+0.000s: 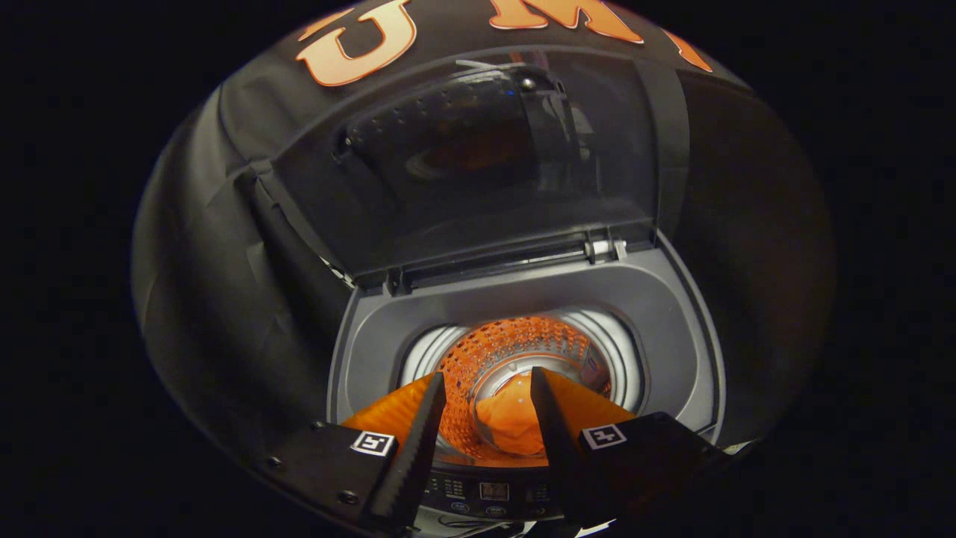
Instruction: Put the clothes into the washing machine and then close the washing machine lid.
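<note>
Overhead, tool [487, 388] open above drum [523, 351] (clothes [515, 422] inside); lid [478, 164] upright.

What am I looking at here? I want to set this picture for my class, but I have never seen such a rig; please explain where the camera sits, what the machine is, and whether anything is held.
The camera rides on a hand-held gripper and looks forward along its two fingers, the dark wedges low in the picture. They stand apart and hold nothing.

Beyond them is a top-loading washing machine, seen from above. Its see-through lid is swung up and stands open at the back. Between the fingers you look down into the round drum. An orange garment lies at the bottom, and the drum wall glows orange with it. The control panel sits just under the fingers.

So the clothes are in; the lid is not yet closed.
</note>
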Available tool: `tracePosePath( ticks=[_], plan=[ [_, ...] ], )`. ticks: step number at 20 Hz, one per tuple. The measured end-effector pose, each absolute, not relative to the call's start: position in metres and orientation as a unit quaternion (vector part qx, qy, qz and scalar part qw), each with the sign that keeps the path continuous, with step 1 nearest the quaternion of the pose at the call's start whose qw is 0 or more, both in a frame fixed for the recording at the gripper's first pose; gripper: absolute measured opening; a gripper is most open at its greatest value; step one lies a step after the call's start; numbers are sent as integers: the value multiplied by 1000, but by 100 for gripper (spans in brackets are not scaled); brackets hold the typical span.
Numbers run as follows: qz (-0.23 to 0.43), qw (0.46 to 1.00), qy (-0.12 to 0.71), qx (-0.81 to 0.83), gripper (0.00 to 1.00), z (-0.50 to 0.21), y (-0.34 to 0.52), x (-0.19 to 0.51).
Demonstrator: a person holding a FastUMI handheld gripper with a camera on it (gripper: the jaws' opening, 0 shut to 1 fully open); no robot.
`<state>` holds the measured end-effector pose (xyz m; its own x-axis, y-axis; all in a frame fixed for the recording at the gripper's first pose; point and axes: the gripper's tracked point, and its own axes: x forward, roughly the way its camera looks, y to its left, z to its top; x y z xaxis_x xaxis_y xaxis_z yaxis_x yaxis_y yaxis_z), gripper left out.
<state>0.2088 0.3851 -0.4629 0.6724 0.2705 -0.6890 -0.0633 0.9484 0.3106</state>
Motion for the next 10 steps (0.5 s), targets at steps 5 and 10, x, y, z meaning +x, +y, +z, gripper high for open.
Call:
tracePosePath(
  ticks=[5,10],
  plan=[
    [96,920,362,114,79,-414,379,210],
    [94,931,335,109,82,-380,374,212]
  ],
)
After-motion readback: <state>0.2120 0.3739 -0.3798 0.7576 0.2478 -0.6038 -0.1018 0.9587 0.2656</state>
